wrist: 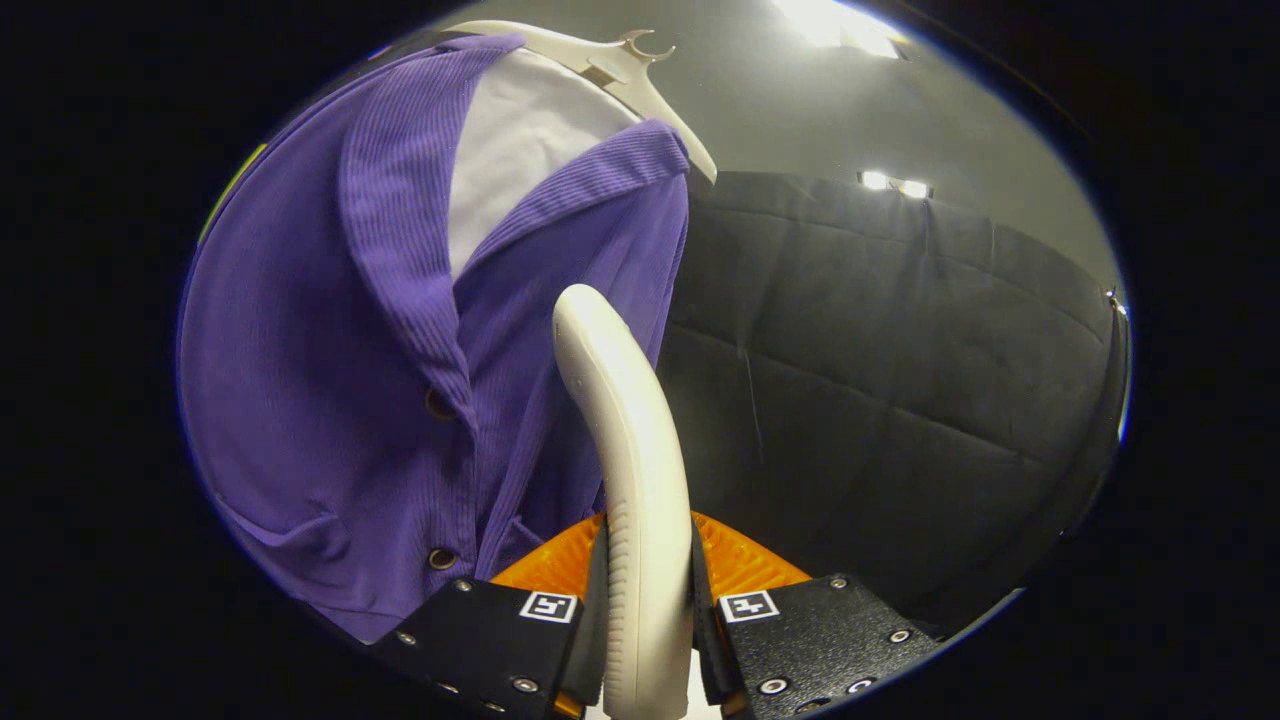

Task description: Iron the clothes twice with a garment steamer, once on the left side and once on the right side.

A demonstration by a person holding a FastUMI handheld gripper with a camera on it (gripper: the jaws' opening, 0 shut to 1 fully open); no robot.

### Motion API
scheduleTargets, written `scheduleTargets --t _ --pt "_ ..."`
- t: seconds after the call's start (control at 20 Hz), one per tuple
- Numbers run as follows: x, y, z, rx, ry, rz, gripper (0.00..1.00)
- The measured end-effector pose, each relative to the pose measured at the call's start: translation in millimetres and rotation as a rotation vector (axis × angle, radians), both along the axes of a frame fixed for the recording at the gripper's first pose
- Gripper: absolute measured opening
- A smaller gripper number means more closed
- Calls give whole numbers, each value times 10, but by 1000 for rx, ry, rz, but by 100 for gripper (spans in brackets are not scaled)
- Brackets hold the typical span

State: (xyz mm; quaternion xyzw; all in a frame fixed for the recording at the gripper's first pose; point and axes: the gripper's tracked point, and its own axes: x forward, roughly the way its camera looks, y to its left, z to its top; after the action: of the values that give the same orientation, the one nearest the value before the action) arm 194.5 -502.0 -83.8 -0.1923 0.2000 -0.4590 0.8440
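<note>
hand-held gripper clamped on steamer handle | handle's tip against purple cardigan on hanger

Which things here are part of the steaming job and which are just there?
Job:
- garment steamer, clamped between the tongs
- purple cardigan with a white top inside, hanging just beyond the steamer
- white hanger carrying them

Just there:
- ceiling lights
</note>
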Motion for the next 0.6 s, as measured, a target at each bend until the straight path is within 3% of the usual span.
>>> scheduleTargets --t 0.25,0.6 --pt "266 -22 -169 -13 90 -22 38" --pt "196 -28 -117 -8 185 -25 38"
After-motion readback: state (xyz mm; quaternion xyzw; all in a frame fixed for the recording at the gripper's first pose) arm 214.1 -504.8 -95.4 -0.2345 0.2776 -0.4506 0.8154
